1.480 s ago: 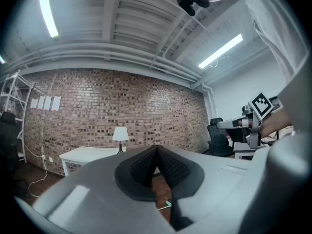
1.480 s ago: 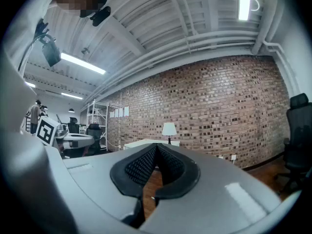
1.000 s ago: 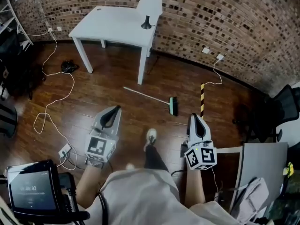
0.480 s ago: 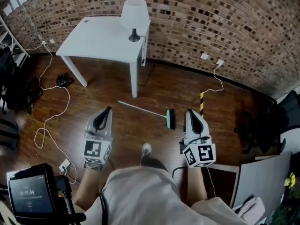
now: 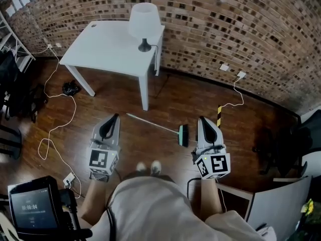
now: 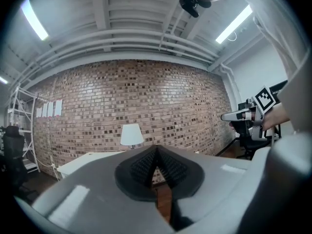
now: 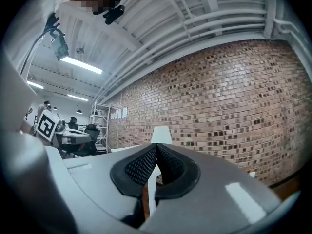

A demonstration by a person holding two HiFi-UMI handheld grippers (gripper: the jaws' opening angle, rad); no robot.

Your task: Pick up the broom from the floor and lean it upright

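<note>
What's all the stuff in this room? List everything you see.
broom: one, pale handle, green head, flat on the floor ahead
table: one, white, by the brick wall
lamp: one, white shade, on the table's corner
cables: several, white, looping over the floor at left
striped post: one, yellow and black, right of the broom
screen: one, black, bottom left
chair: one, black, far right
shoes: two, pale, the person's own
left gripper: one, grey, jaws shut, empty
right gripper: one, grey, jaws shut, empty
</note>
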